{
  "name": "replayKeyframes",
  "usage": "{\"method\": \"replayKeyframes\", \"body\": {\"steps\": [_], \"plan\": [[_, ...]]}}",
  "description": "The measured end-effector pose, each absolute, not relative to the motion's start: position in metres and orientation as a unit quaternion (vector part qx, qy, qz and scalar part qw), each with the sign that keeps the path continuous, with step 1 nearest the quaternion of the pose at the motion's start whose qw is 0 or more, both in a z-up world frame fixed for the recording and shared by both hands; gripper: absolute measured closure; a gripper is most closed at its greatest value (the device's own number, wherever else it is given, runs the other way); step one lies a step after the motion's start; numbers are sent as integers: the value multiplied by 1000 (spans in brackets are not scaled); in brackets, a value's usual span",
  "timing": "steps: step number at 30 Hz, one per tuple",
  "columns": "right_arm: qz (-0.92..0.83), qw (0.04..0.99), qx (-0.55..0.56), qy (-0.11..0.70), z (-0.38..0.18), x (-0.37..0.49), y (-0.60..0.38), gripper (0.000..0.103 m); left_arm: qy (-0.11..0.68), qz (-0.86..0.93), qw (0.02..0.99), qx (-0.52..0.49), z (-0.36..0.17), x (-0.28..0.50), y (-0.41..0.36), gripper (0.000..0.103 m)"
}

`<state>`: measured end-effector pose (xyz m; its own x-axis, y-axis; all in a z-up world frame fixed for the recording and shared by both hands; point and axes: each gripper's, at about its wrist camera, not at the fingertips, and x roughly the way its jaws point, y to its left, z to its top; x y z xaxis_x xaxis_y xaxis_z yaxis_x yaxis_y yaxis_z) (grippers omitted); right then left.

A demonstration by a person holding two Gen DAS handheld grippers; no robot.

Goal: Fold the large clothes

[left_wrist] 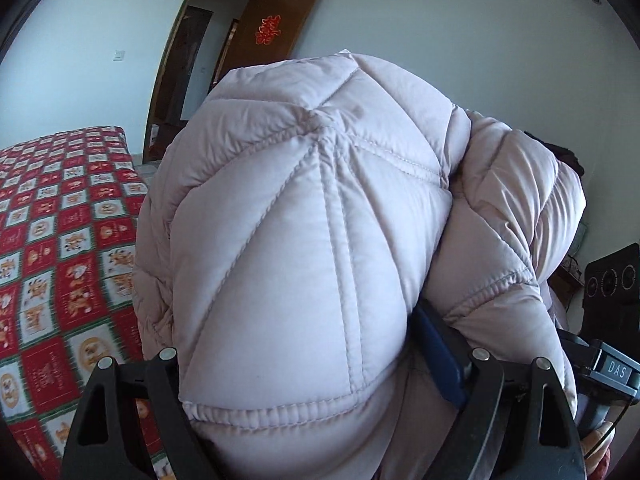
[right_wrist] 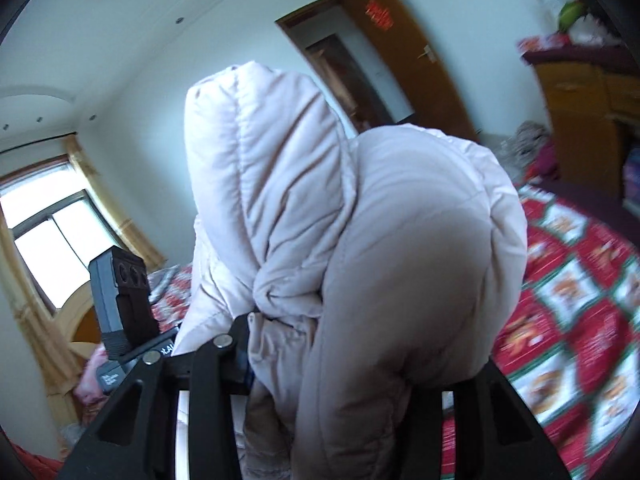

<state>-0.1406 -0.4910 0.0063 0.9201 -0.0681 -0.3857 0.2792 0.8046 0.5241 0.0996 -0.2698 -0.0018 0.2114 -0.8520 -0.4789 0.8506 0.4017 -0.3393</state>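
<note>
We found a pale pink padded coat [left_wrist: 320, 216] bunched up and held off the bed [left_wrist: 60, 248] by both tools. In the left wrist view, the left gripper [left_wrist: 320, 364] was clamped on a thick, puffy fold of the coat — its two black arms stood wide apart with the quilted bulk filling the whole gap between them, and a blue pad pressed into the fabric on the right side. In the right wrist view, the right gripper [right_wrist: 340, 360] was likewise closed on the coat, a narrower wad of fabric pinched between its arms, with more of the coat standing up above and draping down below. That view was blurred at the edges.

The bed lay below and to the side, covered with a red, green and white patterned sheet [right_wrist: 580, 300]. Behind the coat we noted a white wall, an open brown door [left_wrist: 276, 24] with a red paper decoration [left_wrist: 269, 30] and, in the right view, a window [right_wrist: 48, 220] with a curtain.
</note>
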Motion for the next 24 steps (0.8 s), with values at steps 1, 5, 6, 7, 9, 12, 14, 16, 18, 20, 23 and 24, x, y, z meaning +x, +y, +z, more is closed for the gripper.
{"method": "replayKeyframes", "body": {"steps": [1, 5, 6, 7, 9, 12, 14, 16, 18, 20, 23, 24], "plan": [[-100, 931, 302, 179, 3, -138, -500, 58, 313, -543, 779, 3, -6, 103, -280, 15], [-112, 924, 312, 190, -22, -119, -529, 58, 328, -512, 793, 30, -23, 116, -311, 15], [-113, 923, 314, 193, -25, -120, -530, 59, 334, -501, 798, 38, -30, 121, -318, 15], [-113, 920, 318, 198, -34, -113, -536, 59, 338, -495, 799, 42, -34, 125, -322, 15], [-113, 917, 324, 205, -43, -117, -549, 59, 343, -483, 804, 52, -43, 125, -333, 15], [-113, 910, 337, 215, -56, -109, -569, 59, 347, -472, 808, 68, -52, 128, -347, 15], [-115, 906, 344, 220, -64, -102, -581, 59, 352, -466, 808, 76, -57, 132, -356, 15], [-116, 902, 349, 225, -69, -101, -590, 59, 357, -460, 809, 79, -60, 136, -361, 15], [-114, 899, 355, 229, -74, -99, -597, 59, 365, -451, 811, 80, -65, 141, -365, 15], [-109, 898, 362, 227, -77, -97, -602, 59, 365, -448, 812, 80, -64, 136, -368, 15], [-91, 905, 356, 216, -82, -106, -593, 59, 358, -456, 811, 79, -62, 131, -367, 15], [-81, 909, 352, 209, -83, -111, -590, 59, 353, -462, 810, 77, -61, 128, -364, 15]]}}
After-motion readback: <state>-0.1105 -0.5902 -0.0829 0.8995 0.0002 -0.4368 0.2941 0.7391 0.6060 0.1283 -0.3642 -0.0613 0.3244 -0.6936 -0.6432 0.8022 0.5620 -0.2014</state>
